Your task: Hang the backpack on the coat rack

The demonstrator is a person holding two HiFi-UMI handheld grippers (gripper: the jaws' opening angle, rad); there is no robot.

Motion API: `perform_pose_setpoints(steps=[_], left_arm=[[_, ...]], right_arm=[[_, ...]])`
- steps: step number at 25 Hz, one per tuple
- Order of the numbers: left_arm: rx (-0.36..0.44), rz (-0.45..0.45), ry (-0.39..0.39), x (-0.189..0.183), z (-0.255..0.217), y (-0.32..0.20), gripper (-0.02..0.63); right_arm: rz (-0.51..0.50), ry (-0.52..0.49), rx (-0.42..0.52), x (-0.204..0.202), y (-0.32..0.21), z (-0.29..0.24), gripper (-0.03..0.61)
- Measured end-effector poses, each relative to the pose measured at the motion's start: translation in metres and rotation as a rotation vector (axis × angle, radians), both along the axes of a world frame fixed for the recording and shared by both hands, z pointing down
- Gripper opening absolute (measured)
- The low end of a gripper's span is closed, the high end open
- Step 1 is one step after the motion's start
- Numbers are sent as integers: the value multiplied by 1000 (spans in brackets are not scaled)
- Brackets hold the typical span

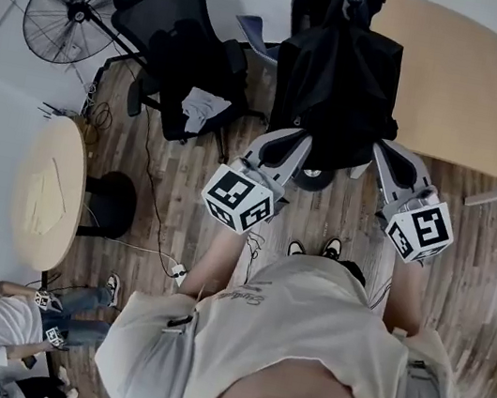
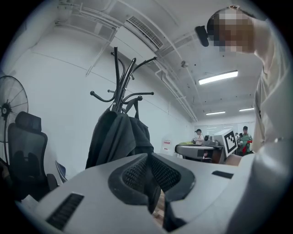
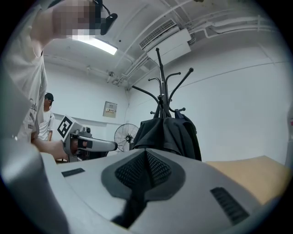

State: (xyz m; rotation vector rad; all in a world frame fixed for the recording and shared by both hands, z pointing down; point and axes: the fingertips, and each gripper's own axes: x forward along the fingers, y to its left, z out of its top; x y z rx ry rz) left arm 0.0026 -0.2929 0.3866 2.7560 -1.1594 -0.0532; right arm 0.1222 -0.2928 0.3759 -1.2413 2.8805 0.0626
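Note:
A black backpack (image 1: 337, 90) hangs by its top loop from the black coat rack (image 2: 123, 77), just ahead of me. It shows as a dark bundle, backpack (image 2: 118, 137) in the left gripper view and backpack (image 3: 169, 133) in the right gripper view, below the rack's hooks (image 3: 161, 77). My left gripper (image 1: 287, 145) sits at the bag's lower left, my right gripper (image 1: 387, 159) at its lower right. Both point at the bag and stand a little short of it. The left gripper (image 2: 149, 176) and right gripper (image 3: 145, 168) have their jaws closed together with nothing between them.
A black office chair (image 1: 175, 47) with clothes on it stands left of the rack, with a floor fan (image 1: 72, 10) beyond. A wooden table (image 1: 459, 83) is at the right, a round table (image 1: 45, 191) at the left. Cables cross the floor, and people (image 1: 7, 327) sit lower left.

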Motion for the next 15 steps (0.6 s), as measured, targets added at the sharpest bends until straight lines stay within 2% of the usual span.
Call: perform_pose_setpoints(steps=[5,15], left_arm=[[-1,-15,-9,2,2,-5,32],[-30,-31,4,10,12,-3,32]], right_arm=[[-20,15,26,1,-4,-2,-5],[-79,35,-23,-4,-3,16,-5]])
